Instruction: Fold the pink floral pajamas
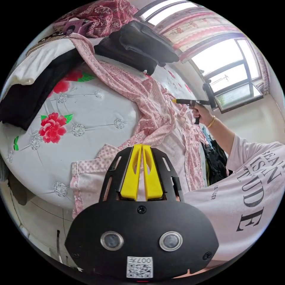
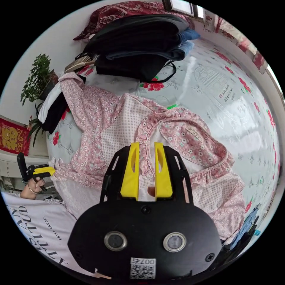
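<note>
The pink floral pajama top (image 2: pixel 118 130) lies spread on a bed, its frilled collar (image 2: pixel 166 133) facing up. My right gripper (image 2: pixel 147 148) is open, with the collar frill running between its jaws. My left gripper (image 1: pixel 142 147) is shut on the top's pink edge (image 1: pixel 98 166) near the bed's side. In the right gripper view the left gripper (image 2: pixel 50 171) shows in a hand at the garment's corner. In the left gripper view the right gripper (image 1: pixel 175 101) touches the bunched top (image 1: pixel 154 109) farther up the bed.
The bed has a white quilted cover (image 1: pixel 89 118) with red flowers. Dark folded clothes (image 2: pixel 139 44) are stacked beyond the pajamas, and black and white garments (image 1: pixel 26 89) lie at one side. A potted plant (image 2: pixel 37 77) and a window (image 1: pixel 234 74) stand nearby. The person wears a white printed shirt (image 1: pixel 252 190).
</note>
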